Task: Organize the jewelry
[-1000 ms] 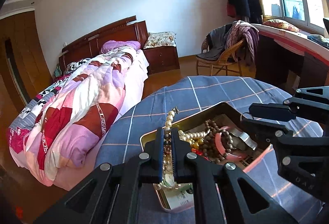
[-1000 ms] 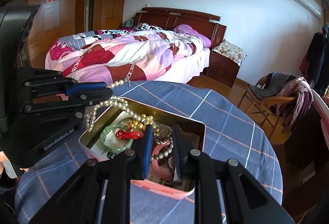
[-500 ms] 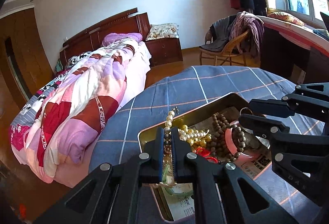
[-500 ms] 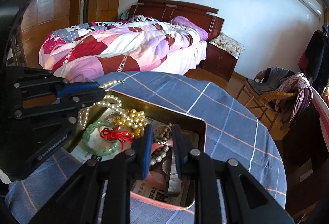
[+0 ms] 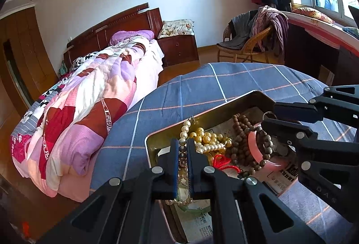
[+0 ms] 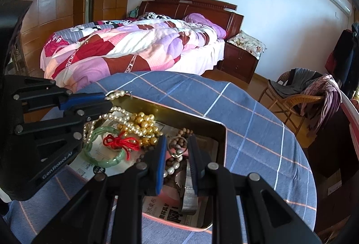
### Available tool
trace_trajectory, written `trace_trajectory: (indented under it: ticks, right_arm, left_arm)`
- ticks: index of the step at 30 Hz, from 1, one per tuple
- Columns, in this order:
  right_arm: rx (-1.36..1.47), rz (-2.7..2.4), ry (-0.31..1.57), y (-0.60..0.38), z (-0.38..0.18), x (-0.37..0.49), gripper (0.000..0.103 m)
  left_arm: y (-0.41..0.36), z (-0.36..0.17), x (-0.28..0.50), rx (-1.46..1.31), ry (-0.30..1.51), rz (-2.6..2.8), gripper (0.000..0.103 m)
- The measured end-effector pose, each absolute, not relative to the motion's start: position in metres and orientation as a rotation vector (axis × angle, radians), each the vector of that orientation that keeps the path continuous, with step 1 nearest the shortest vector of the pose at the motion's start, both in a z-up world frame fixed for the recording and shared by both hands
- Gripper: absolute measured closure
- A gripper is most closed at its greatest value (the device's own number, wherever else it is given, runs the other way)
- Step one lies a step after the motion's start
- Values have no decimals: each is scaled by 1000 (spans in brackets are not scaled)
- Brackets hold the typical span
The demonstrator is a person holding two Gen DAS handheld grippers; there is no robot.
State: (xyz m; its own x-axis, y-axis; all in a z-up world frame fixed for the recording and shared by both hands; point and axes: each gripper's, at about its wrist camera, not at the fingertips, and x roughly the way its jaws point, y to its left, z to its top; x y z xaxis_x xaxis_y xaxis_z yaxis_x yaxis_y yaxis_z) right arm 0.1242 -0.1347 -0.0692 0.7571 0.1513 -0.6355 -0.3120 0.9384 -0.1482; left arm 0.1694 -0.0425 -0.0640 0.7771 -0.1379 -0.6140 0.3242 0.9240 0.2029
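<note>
Left gripper (image 5: 183,147) pinched shut on a pearl strand (image 5: 185,131) at the tin's (image 6: 221,129) left rim. Right gripper (image 6: 177,149), jaws narrow over the tin's right half, straddles wooden beads (image 6: 179,143); grip uncertain. Risk: tangled strands drag neighbours out. Inside: one green bangle (image 6: 105,161), one pink bangle (image 5: 264,154).

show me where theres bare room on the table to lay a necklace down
The blue checked tablecloth is bare beyond the far and right walls of the rectangular gold metal tin, out to the table's edge. Inside the tin it is crowded: white pearl strand, gold bead cluster, green jade bangle, brown wooden beads.
</note>
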Motion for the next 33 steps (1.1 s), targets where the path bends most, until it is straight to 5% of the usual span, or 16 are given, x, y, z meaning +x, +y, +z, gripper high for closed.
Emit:
trace_trajectory:
  ticks: [5,7,8,9,10,33]
  right_arm:
    - [-250,259,702,-134,-79,130,78]
    - [-258,233,700,-136,-82,129,43]
    - [-249,234,687,-138,-82,126,28]
    - [-245,223,672,-140,-81,123,28]
    - [-248,218,677,-141,-81,122,28]
    - [-180,187,618,-150,-59,72,23]
  left_arm:
    - [-42,-68,171,316,642,-240,96]
    - [-40,-68,170,315,632,-206,89]
    - [-39,-67,170,309,637,-188,66]
    - [-37,-66,168,303,630,-168,39]
    - [-35,-63,164,300,605,-157,32]
    - [-11,-37,81,175,522,-193,30]
